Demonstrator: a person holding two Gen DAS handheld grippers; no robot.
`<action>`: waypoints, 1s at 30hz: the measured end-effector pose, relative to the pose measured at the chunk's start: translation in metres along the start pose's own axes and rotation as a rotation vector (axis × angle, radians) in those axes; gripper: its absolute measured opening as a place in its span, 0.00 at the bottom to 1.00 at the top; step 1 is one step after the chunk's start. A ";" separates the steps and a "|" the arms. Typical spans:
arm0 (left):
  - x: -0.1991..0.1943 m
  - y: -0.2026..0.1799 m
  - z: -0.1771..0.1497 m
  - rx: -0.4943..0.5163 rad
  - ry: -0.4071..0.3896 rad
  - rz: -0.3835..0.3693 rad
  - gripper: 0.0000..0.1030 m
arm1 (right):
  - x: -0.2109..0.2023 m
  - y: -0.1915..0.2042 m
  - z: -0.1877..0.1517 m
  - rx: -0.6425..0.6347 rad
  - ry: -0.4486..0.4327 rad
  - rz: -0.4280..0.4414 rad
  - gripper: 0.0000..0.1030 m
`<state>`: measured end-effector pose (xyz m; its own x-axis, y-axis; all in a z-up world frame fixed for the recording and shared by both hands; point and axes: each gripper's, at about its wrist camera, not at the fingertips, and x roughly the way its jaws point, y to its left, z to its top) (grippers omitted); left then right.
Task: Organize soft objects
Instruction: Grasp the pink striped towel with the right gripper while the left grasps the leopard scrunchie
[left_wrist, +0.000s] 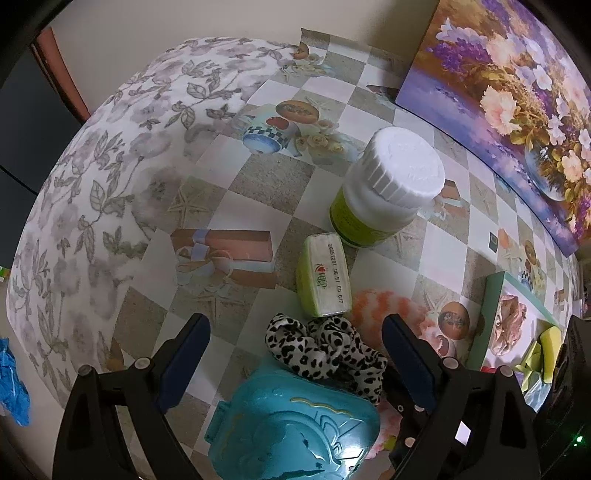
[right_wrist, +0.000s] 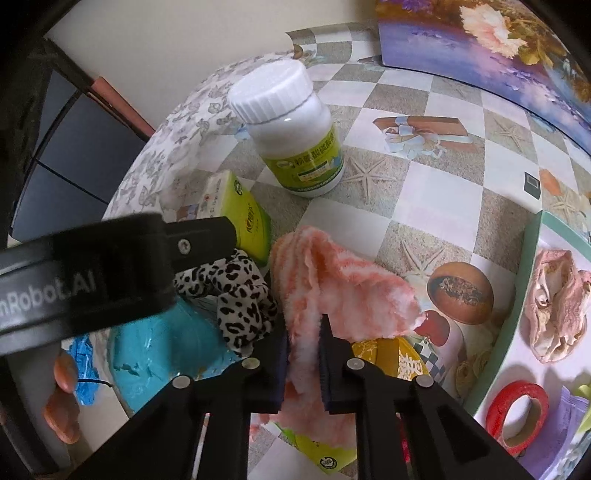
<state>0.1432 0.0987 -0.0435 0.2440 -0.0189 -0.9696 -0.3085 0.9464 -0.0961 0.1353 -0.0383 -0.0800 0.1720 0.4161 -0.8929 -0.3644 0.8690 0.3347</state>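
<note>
Two tongs work over the checkered desk (left_wrist: 258, 184). The right tongs (right_wrist: 303, 354) are clenched on the fluffy orange-and-white cloth (right_wrist: 343, 284), their dark pads nearly together with a fold of the pile pinched between them; the rest of the cloth spreads forward and to the right over the desk. The left tongs (left_wrist: 295, 343) stand wide apart, grasping nothing, with the leopard-print fabric (left_wrist: 328, 350) lying between their tips, resting partly on a turquoise plastic case (left_wrist: 295, 432). Just beyond the fabric lies a green tissue pack (left_wrist: 324, 275), and past it stands a white-capped bottle (left_wrist: 388, 188). At the right edge sits a green-rimmed tray (right_wrist: 517, 295) holding a crumpled pink cloth (right_wrist: 554, 302), a red tape roll (right_wrist: 517, 413) and a purple packet (right_wrist: 565, 432).
</note>
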 end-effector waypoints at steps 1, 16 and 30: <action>-0.001 0.000 0.000 -0.001 -0.001 -0.002 0.92 | -0.005 -0.003 -0.001 0.005 -0.008 0.007 0.13; 0.002 -0.015 -0.005 0.068 0.015 0.027 0.92 | -0.034 -0.030 0.003 0.081 -0.052 0.035 0.13; 0.006 -0.040 -0.012 0.197 0.028 0.044 0.85 | -0.027 -0.053 -0.003 0.143 -0.015 0.023 0.13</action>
<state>0.1455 0.0568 -0.0480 0.2074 0.0178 -0.9781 -0.1319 0.9912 -0.0099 0.1475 -0.0968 -0.0741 0.1790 0.4397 -0.8801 -0.2341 0.8879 0.3960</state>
